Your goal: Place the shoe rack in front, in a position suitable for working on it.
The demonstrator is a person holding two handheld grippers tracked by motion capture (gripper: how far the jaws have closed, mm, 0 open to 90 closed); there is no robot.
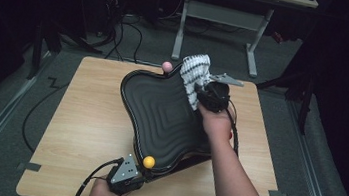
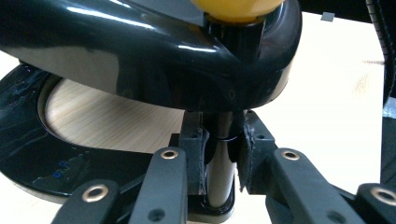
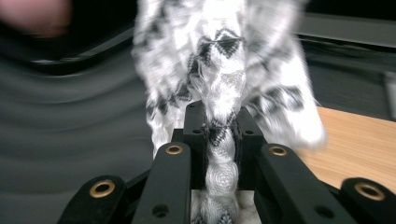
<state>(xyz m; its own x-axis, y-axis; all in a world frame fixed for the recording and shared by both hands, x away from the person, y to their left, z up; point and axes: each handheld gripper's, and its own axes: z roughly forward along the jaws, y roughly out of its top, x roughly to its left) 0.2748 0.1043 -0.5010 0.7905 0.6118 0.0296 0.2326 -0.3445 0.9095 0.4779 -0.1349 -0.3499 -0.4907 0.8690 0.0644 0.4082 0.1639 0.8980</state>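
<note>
- One black tray with a wavy rim.
- One white-and-black patterned cloth.
- Two ball knobs: one yellow, one pink.
- One wooden table.
- Two tongs: left, right.
- Perhaps one second table behind, dimly lit.

glossy black ridged tray tilted up on table, black-white patterned cloth against its far rim

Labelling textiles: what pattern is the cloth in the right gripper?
The cloth is white with black zigzag bands, clearest in the right gripper view.
</note>
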